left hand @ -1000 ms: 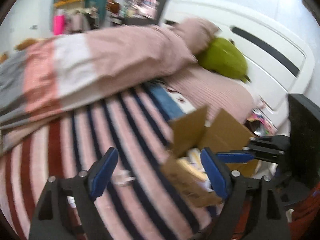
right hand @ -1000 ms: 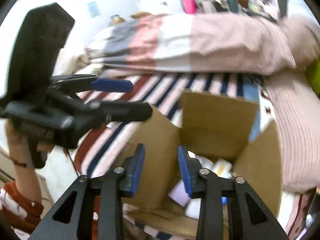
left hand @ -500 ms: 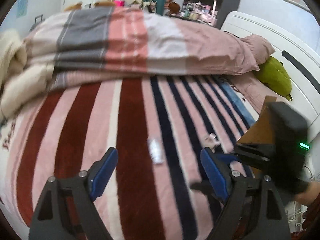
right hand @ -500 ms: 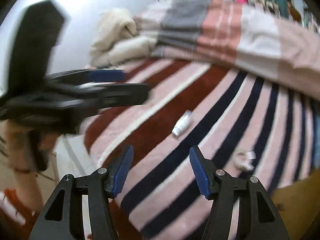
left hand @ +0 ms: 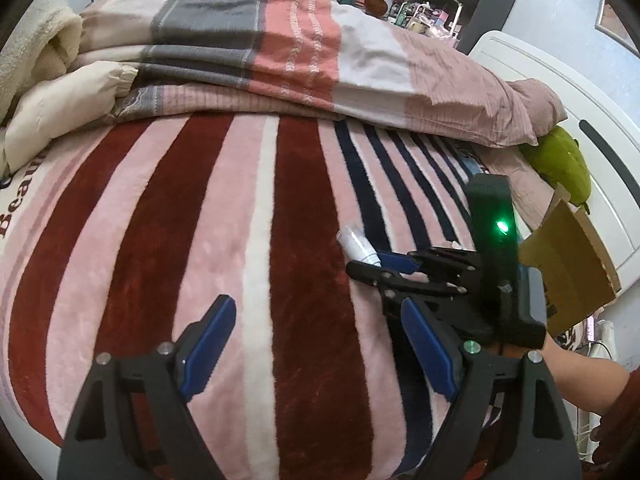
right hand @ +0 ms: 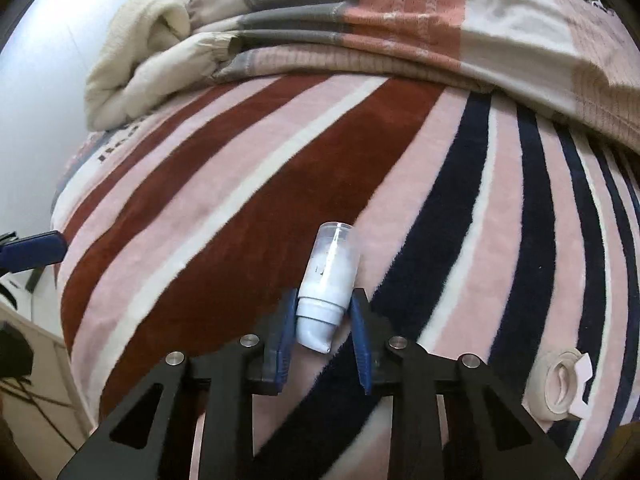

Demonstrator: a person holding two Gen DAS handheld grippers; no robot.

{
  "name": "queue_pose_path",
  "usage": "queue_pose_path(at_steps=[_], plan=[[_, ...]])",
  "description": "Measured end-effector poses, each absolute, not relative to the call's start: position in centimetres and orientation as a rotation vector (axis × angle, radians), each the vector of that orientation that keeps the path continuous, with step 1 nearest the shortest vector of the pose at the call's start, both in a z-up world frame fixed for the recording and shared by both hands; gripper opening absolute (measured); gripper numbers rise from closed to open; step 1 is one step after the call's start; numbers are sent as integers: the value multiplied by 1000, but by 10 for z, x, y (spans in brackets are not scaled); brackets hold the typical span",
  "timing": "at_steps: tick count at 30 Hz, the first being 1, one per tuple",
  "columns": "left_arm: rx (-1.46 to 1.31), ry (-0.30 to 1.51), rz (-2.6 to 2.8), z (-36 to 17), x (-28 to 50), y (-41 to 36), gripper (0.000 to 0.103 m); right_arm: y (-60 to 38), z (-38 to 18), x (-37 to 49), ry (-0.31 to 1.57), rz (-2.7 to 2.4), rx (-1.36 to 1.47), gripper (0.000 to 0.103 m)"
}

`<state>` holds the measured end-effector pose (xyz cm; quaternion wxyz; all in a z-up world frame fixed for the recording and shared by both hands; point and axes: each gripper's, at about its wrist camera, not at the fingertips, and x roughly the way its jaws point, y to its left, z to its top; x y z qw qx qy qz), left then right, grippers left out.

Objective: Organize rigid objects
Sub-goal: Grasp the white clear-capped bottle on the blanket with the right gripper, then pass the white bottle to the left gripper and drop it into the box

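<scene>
A small white bottle with a clear cap (right hand: 330, 276) lies on the striped blanket (right hand: 280, 184). My right gripper (right hand: 322, 334) is down on the blanket with its blue pads on either side of the bottle's lower end, close to its sides; a firm grip cannot be told. In the left wrist view the bottle (left hand: 358, 246) pokes out ahead of the right gripper (left hand: 380, 266). My left gripper (left hand: 316, 344) is open and empty above the blanket. A cardboard box (left hand: 568, 268) stands at the right edge of the bed.
A small roll of beige tape with a white tab (right hand: 564, 384) lies on the blanket to the right. A folded quilt (left hand: 280, 48) and cream blanket (right hand: 136, 60) lie at the back. A green plush (left hand: 564, 164) leans on the white headboard.
Both grippers swung left from the box to the open blanket. My right gripper dropped to the bottle and narrowed its jaws around it. The left gripper stayed open.
</scene>
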<state>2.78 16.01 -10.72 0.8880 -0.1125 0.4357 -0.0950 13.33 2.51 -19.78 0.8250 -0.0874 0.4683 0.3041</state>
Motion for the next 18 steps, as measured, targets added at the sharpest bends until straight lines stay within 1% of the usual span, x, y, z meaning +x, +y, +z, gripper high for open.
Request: queue_pose_path(at_steps=[5, 11, 12, 13, 14, 15, 17, 18], plan=[[-261, 882, -280, -95, 31, 146, 82, 17, -171, 105, 918, 722, -259, 21], [-270, 855, -399, -73, 32, 108, 82, -2, -124, 63, 853, 828, -263, 21], [-279, 843, -431, -68, 32, 99, 80, -8, -114, 56, 836, 843, -260, 21], [-285, 836, -452, -64, 33, 93, 74, -12, -106, 50, 819, 855, -260, 21], [-290, 828, -480, -59, 33, 86, 70, -18, -97, 45, 801, 863, -259, 21], [-295, 818, -516, -53, 34, 75, 63, -25, -88, 39, 778, 869, -263, 21], [-298, 801, -558, -43, 36, 62, 55, -40, -71, 29, 725, 872, -283, 21], [-289, 795, -581, -37, 37, 51, 49, -46, -65, 26, 710, 868, -286, 21]])
